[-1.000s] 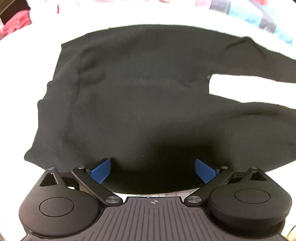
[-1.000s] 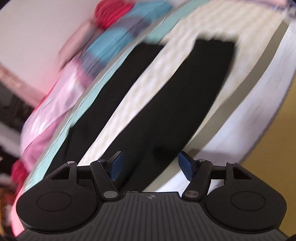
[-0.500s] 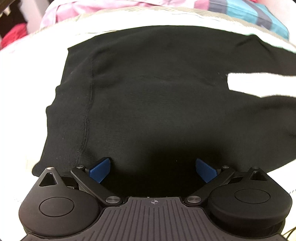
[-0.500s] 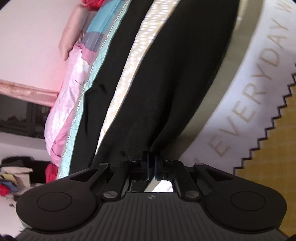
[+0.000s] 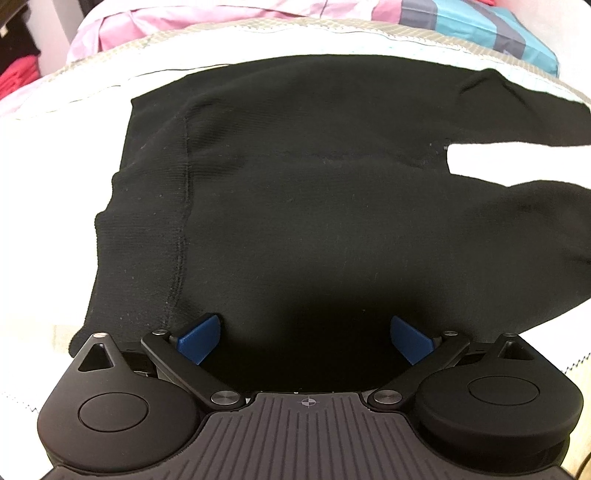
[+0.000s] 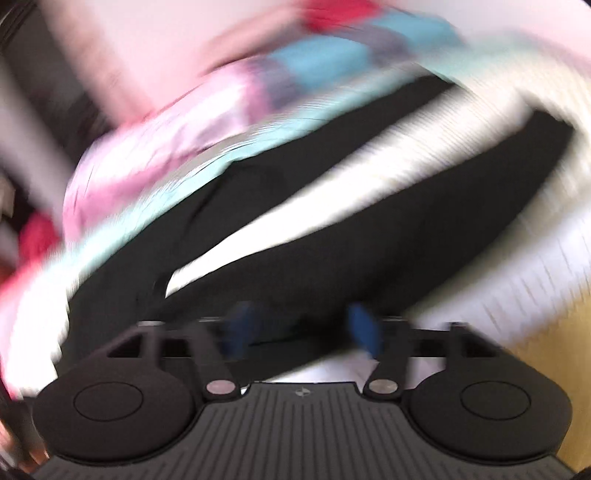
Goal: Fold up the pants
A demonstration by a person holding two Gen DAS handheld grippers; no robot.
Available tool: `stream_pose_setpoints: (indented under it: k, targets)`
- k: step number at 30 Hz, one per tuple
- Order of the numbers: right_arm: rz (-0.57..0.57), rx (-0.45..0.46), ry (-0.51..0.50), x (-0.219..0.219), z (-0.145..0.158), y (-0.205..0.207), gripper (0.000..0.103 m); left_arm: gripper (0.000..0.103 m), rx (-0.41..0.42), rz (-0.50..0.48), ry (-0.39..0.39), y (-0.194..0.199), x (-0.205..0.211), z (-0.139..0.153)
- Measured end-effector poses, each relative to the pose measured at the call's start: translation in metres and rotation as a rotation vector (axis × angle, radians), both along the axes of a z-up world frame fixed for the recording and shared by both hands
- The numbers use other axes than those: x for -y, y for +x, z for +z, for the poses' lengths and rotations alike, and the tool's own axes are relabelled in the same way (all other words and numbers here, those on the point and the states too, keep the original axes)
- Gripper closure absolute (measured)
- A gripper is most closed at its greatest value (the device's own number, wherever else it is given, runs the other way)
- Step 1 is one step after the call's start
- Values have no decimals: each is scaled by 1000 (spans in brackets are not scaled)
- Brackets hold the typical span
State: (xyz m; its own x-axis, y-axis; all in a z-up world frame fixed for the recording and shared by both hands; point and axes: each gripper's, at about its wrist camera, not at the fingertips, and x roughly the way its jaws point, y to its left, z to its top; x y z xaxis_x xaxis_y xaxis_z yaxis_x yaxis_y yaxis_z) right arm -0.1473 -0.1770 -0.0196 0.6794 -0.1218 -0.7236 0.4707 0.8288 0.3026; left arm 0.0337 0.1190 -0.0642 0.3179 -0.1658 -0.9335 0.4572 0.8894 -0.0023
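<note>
Black pants (image 5: 314, 192) lie flat on a white bed cover, waistband to the left, legs running off to the right. My left gripper (image 5: 306, 338) is open, its blue fingertips (image 5: 201, 336) wide apart over the near edge of the seat part. In the blurred right wrist view the two pant legs (image 6: 388, 240) stretch away, split by a white strip. My right gripper (image 6: 301, 328) is open, its blue pads apart over the near leg's edge.
A white bed cover (image 5: 55, 155) lies under the pants. Pink bedding (image 5: 177, 22) and a teal and grey striped blanket (image 5: 491, 26) lie at the far side. A yellow patterned area (image 6: 546, 332) shows at the right.
My right gripper was shut on the near leg's edge half a second ago and has opened while swinging fast. My left gripper has moved closer over the pants, still open.
</note>
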Motion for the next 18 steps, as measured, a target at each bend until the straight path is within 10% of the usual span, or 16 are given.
stream_pose_setpoints:
  k: [6, 8, 9, 18]
  targets:
    - [270, -134, -179, -58, -27, 71, 46, 0, 6, 1, 24, 2, 6, -4]
    - [306, -212, -204, -66, -45, 79, 92, 0, 4, 4, 25, 4, 6, -5]
    - [316, -193, -235, -69, -45, 74, 99, 0, 3, 3, 24, 4, 6, -5]
    - [310, -178, -160, -57, -41, 29, 98, 0, 22, -9, 16, 1, 4, -7]
